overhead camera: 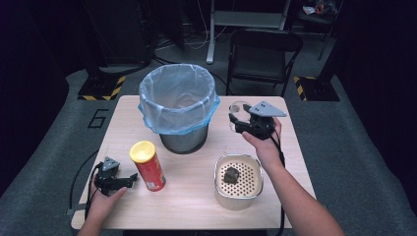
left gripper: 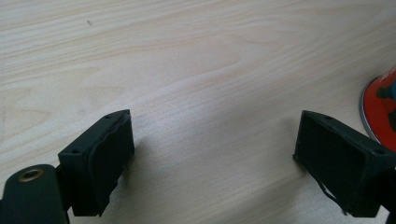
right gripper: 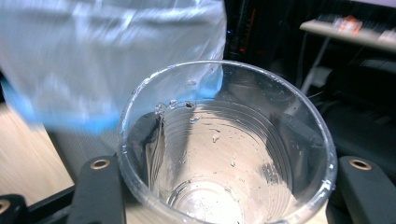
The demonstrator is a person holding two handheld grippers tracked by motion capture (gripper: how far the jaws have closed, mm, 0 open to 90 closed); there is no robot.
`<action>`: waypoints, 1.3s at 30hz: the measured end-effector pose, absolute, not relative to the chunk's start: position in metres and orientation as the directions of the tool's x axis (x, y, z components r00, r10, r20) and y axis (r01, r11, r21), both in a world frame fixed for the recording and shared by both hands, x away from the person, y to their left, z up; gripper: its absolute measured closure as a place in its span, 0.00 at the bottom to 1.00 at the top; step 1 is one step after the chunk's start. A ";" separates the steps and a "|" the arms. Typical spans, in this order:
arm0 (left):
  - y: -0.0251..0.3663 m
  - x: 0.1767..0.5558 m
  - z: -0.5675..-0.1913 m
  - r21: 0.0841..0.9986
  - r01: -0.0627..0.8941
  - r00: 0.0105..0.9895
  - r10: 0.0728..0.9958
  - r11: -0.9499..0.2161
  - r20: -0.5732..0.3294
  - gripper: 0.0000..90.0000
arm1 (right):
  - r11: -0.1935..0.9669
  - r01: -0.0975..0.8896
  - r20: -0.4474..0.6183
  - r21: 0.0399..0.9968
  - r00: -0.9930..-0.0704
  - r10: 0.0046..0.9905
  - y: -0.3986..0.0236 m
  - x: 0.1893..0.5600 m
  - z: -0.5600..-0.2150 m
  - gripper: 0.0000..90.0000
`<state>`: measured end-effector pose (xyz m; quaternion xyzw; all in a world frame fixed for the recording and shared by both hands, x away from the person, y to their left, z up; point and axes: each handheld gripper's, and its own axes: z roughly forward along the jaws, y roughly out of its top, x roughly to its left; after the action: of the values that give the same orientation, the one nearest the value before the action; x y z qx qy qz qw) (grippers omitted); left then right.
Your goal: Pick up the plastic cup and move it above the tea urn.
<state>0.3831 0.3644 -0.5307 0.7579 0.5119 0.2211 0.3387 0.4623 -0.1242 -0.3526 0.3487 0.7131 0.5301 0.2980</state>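
My right gripper (overhead camera: 238, 123) is shut on a clear plastic cup (overhead camera: 238, 111), held above the table just right of the bin. In the right gripper view the cup (right gripper: 224, 154) lies tipped between the two jaws with its mouth toward the camera; droplets cling to its inner wall. A grey bin (overhead camera: 183, 137) with a blue-edged translucent liner (overhead camera: 177, 98) stands at the table's back middle, its liner (right gripper: 93, 60) blurred behind the cup. My left gripper (overhead camera: 127, 180) rests low at the front left, open, with bare wood between its jaws (left gripper: 215, 158).
A red chip can with a yellow lid (overhead camera: 147, 164) stands right of the left gripper, its base (left gripper: 380, 107) at that view's right edge. A beige strainer tub (overhead camera: 238, 183) holding a dark lump sits at the front right. A folding chair (overhead camera: 263, 54) stands behind the table.
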 end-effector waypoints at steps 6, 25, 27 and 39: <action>0.364 0.383 -0.531 0.740 0.626 0.378 0.926 -0.247 -0.012 0.13 | 0.076 0.215 0.072 0.974 -0.606 0.792 -0.129 0.470 -0.343 0.41; 0.364 0.383 -0.531 0.742 0.626 0.375 0.927 -0.242 -0.014 0.13 | 0.086 0.161 0.062 0.983 -0.738 0.672 -0.110 0.438 -0.249 0.41; 0.364 0.383 -0.531 0.741 0.627 0.374 0.927 -0.241 -0.015 0.13 | 0.083 0.177 0.078 0.981 -0.743 0.665 -0.100 0.439 -0.232 0.41; 0.364 0.382 -0.530 0.733 0.635 0.379 0.925 -0.246 -0.018 0.12 | 0.158 0.119 -0.015 0.980 -0.752 0.659 -0.031 0.477 -0.186 0.40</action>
<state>0.3818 0.3637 -0.5300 0.7593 0.5136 0.2158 0.3364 0.4772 -0.0313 -0.1863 0.2680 0.7257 0.5910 0.2285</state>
